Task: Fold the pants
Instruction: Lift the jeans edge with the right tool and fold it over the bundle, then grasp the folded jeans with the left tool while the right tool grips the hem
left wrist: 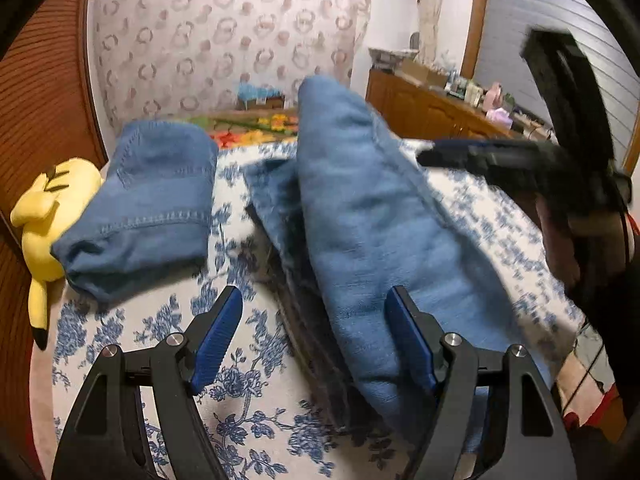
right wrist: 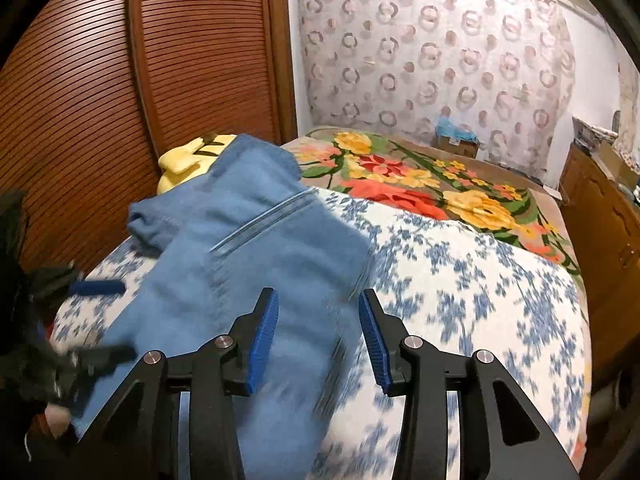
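step: since the blue jeans (left wrist: 360, 216) lie bunched in a long ridge along the middle of the bed (right wrist: 460, 280), one leg end near the left edge by a yellow plush toy (left wrist: 44, 216), flatten them before any fold.
left gripper (left wrist: 316, 336): jaws wide, empty, astride the ridge's near end.
right gripper (right wrist: 318, 336): jaws partly apart, pressing on nothing, denim beneath.
hidden: waistband not made out; motion blur smears seams; near edge cut off.
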{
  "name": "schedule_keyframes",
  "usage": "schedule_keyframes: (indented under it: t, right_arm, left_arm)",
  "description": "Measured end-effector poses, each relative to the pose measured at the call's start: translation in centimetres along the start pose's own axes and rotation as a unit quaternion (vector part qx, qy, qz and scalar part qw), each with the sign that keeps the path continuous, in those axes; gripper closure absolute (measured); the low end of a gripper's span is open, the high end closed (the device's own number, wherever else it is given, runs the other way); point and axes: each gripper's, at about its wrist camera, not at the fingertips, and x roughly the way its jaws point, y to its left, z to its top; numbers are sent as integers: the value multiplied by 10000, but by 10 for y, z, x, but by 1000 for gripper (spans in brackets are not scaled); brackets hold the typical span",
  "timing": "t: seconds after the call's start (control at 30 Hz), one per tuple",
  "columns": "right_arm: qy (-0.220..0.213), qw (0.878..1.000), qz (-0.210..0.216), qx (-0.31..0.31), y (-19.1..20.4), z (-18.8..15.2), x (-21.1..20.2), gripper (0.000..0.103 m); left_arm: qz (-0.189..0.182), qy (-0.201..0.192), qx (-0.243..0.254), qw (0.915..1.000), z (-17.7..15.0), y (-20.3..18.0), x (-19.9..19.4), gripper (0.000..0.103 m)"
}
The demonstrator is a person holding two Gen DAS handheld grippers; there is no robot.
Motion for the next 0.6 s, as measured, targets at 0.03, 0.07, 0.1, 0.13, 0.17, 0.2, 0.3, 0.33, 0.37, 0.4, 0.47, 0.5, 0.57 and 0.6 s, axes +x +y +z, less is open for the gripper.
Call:
schedule_keyframes:
  t: [0.03, 0.07, 0.1, 0.13, 0.17, 0.2, 0.3, 0.33, 0.37, 0.4, 0.47, 0.5, 0.57, 0.6]
  right_arm:
    - [9, 10000, 2, 7, -3, 4, 7, 59]
    - [24, 10000, 14, 3, -4, 8, 9, 59]
    - [65, 10000, 31, -2, -5, 11, 18, 59]
    - [108, 9999, 58, -7, -7, 12, 26, 58]
    - [171, 9998, 107, -15, -7, 14, 35, 57]
    - [232, 9996, 144, -14, -9, 16, 47, 56]
    - [345, 9992, 165, -91, -7, 19, 68, 51]
    - [359, 9992, 162, -117, -6, 20, 74, 48]
    - [368, 9991, 175, -114, -6, 22, 78, 46]
    - [379, 9990, 192, -102, -7, 23, 83, 45]
    - [400, 9989, 220, -90, -9, 24, 90, 42]
    - [406, 9989, 222, -93, -10, 23, 93, 41]
    - [379, 9989, 267, -64, -15, 22, 98, 39]
    - [377, 9988, 312, -23, -18, 22, 99, 39]
  left_arm:
    - [1, 69, -26, 10000, -3, 2, 4, 28]
    - [12, 129, -45, 9999, -5, 5, 8, 28]
    - [26, 183, -47, 9998, -7, 7, 11, 28]
    - [32, 215, -47, 9998, -8, 7, 13, 28]
    - [31, 239, -60, 9997, -10, 8, 15, 28]
    - [26, 257, -90, 9996, -11, 10, 16, 28]
    - [4, 288, -173, 9994, -12, 16, 18, 28]
    - [3, 300, -182, 9994, -13, 16, 19, 28]
    - [-7, 311, -192, 9993, -13, 17, 20, 27]
    - [-17, 325, -201, 9993, -14, 16, 21, 27]
    - [-17, 345, -200, 9992, -13, 15, 21, 27]
    - [-1, 356, -176, 9992, -11, 13, 21, 27]
    - [35, 364, -151, 9992, -7, 12, 20, 27]
    - [42, 340, -144, 9993, -4, 12, 19, 27]
